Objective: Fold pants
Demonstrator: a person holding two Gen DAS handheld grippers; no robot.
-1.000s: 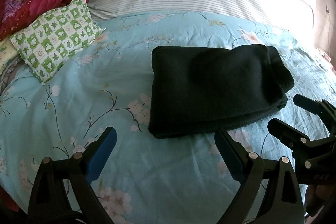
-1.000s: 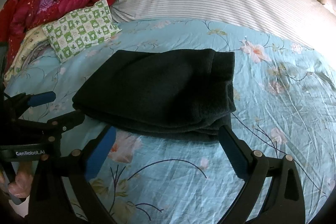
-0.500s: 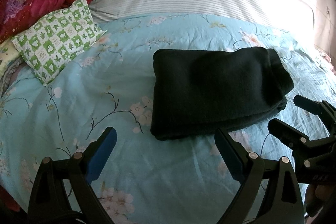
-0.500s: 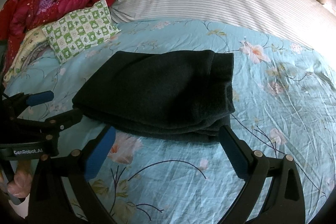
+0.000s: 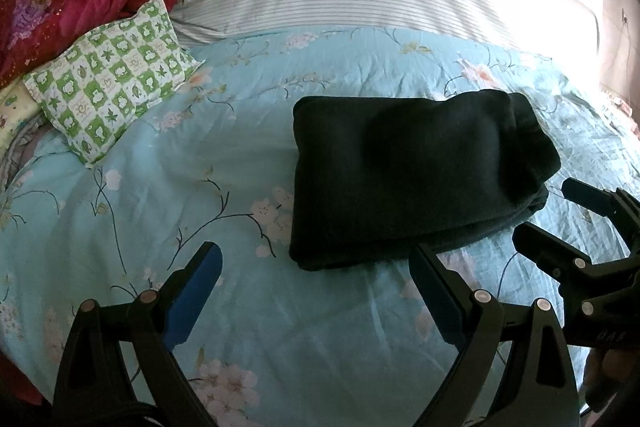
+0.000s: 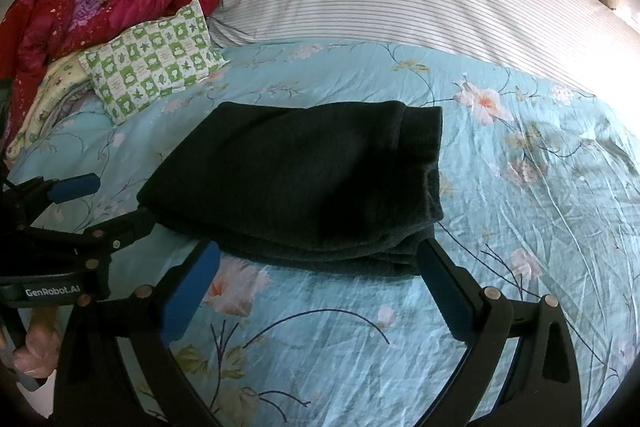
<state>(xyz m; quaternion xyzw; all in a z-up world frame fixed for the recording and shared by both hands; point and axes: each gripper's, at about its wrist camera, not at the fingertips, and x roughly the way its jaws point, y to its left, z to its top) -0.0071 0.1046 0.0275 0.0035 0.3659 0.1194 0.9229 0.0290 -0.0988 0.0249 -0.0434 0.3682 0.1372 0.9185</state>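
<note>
**Folded pants lie mid-bed**

The dark pants (image 5: 412, 179) lie folded on the floral quilt (image 5: 200, 187), toward its middle. Left gripper (image 5: 316, 287) and right gripper (image 6: 320, 275) are both spread and empty. Only the right view shows the person's fingers (image 6: 36, 351).

Left claw (image 5: 316, 283) and right claw (image 6: 320, 275), both spread wide, empty.

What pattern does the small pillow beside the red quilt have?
A green-and-white check with leaf and frog motifs on the pillow, clearest in the left wrist view.
</note>
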